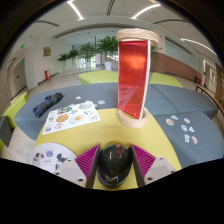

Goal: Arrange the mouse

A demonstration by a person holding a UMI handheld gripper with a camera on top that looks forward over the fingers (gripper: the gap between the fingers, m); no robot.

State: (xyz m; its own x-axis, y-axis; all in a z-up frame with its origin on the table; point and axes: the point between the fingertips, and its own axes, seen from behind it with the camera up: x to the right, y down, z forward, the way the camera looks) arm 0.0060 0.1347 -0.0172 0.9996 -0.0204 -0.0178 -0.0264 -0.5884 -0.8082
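The mouse (113, 165) sits at the bottom centre of the frame, between the pink pads of the gripper (114, 163); both fingers look pressed against its sides, so the gripper appears closed on it, partly open only by the width of the mouse; whether it is lifted off the counter (150, 135) cannot be told; the pick-up seems done — the placing is left; ahead, at centre, stands a tall red cylinder (134, 75); a printed sheet (72, 116) lies at left, small scattered pieces (182, 125) at right; no obvious target spot shows — likely open yellow surface ahead
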